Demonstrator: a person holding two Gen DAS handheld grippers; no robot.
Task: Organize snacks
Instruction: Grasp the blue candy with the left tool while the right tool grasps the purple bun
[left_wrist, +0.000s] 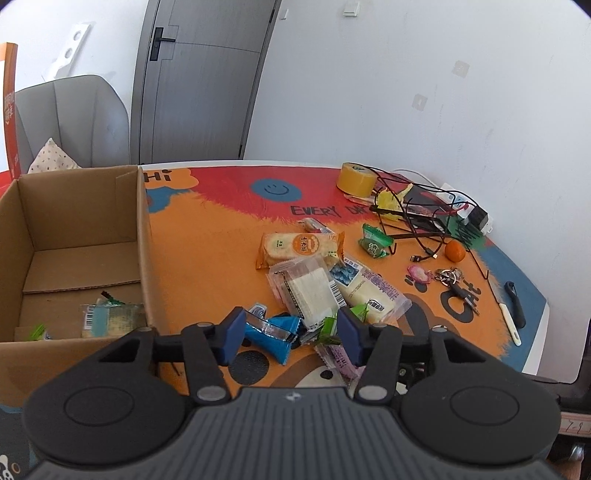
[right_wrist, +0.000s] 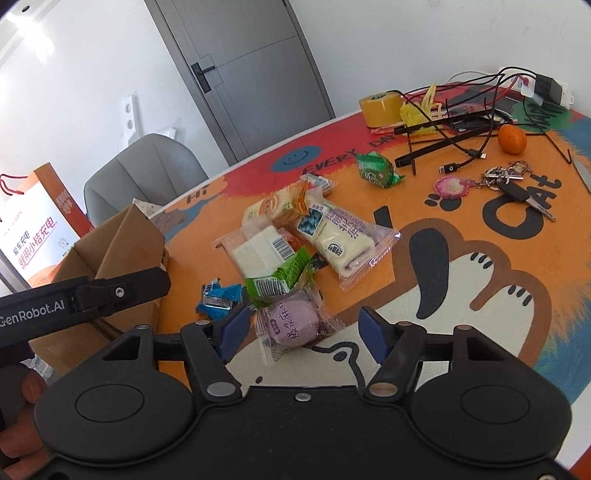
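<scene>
A pile of wrapped snacks lies on the orange table mat (left_wrist: 207, 258): an orange cracker pack (left_wrist: 299, 247), a clear wafer pack (left_wrist: 308, 291), a white roll cake pack (left_wrist: 369, 291), a blue candy (left_wrist: 275, 332), a green snack (right_wrist: 277, 278) and a purple mochi pack (right_wrist: 293, 325). My left gripper (left_wrist: 291, 332) is open above the blue candy. My right gripper (right_wrist: 306, 332) is open around the purple mochi pack. A cardboard box (left_wrist: 142, 229) at the left holds a few snacks (left_wrist: 110, 319).
A separate green snack (left_wrist: 375, 242) lies further right. Tape roll (left_wrist: 356, 179), cables and a wire stand (left_wrist: 417, 214), a tangerine (left_wrist: 454, 251), keys (left_wrist: 448, 277) and a knife (left_wrist: 509, 310) fill the table's right side. A grey chair (left_wrist: 74, 118) stands behind the box.
</scene>
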